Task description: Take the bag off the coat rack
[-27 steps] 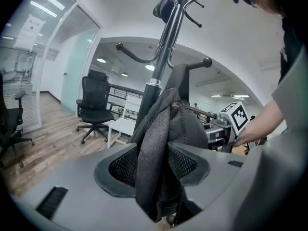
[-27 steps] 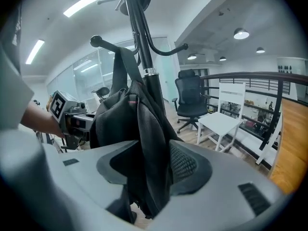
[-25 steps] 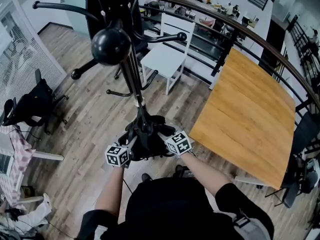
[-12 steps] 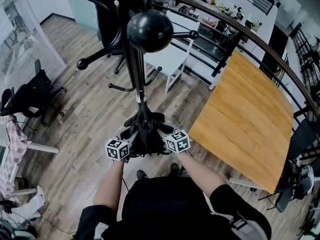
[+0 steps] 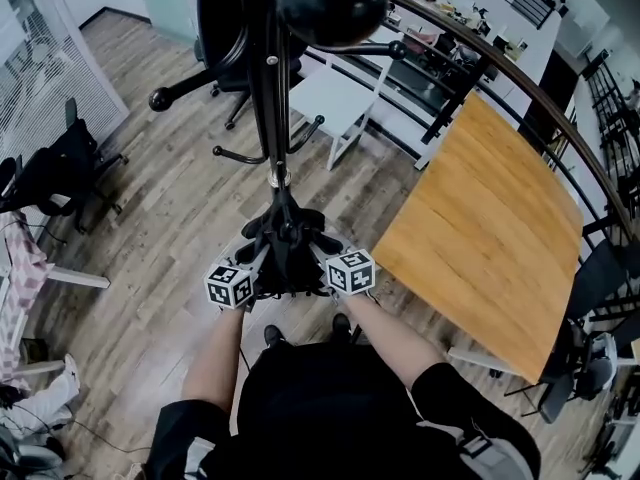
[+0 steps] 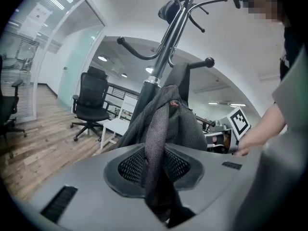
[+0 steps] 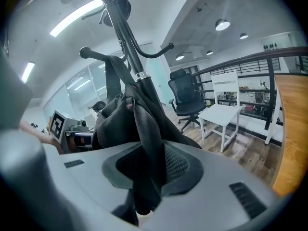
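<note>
We note the bag: black, soft and slumped, of a coarse mesh-like weave that shows dark grey where light catches its folds. It hangs low against the pole of the coat rack, with a broad flat strap running up to one of the curved hooks. It is not yet off the rack.

Left gripper: its jaws have just been closing, and a thick fold of the bag's cloth lies pinched between the dark, textured pads. Right gripper: likewise just closing, its pads pressed on another fold of the same bag (the cloth bunches and spills out below the pads in both gripper views). From the head view the left gripper and right gripper flank the bag on either side of the pole.

The rack is glossy black metal: a round pole, a ball knob on top and curved arms with ball ends. Nearby stand a smooth, rectangular wooden table and a white chair, on a plank floor.
</note>
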A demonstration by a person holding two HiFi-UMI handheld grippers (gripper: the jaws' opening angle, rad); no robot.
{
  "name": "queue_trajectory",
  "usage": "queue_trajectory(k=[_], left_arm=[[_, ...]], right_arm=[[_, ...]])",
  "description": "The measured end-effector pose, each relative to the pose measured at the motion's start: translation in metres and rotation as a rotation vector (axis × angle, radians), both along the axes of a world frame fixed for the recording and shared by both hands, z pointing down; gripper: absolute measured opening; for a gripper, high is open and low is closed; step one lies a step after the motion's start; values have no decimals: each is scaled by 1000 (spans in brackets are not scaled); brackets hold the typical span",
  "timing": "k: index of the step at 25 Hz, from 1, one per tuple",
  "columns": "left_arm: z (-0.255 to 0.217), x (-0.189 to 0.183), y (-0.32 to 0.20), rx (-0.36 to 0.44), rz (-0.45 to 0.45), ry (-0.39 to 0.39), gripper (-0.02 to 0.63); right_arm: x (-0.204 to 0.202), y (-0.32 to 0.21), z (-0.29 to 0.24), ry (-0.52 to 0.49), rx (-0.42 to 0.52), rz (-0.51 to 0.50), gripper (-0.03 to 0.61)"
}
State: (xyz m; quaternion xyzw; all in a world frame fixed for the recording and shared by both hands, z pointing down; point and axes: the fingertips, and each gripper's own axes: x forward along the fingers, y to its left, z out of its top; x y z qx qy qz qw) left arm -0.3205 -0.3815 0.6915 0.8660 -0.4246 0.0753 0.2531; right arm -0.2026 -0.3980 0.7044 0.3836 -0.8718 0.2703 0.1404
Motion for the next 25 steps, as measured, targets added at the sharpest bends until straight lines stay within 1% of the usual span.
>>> queue_trajectory(k=[2,5,9,11,16,21,25], left_arm=[[-2,0,1,-3,-3,-4,100],[-8,-2,8,8,-14,-25,80],[-26,-5,20,22,-34,12,66],[-40,-3,25,36,-30,32,61],[-69,4,38,78,5,23,54],[-82,-1,51,82,-8,20,52],[-94,5,63,77,-21,39,52]], right_arm=[[4,-1,-1,-18,-19,13,106],[9,0,-6,-56,-50,31,94],[14,8,-25,-165,-58,80,81],[17,12,-38,-190,-35,80,77],[26,25,-66,-217,0,90,75],[21,42,-82,-178,42,33,72],[28,55,-96,-177,63,4,71]])
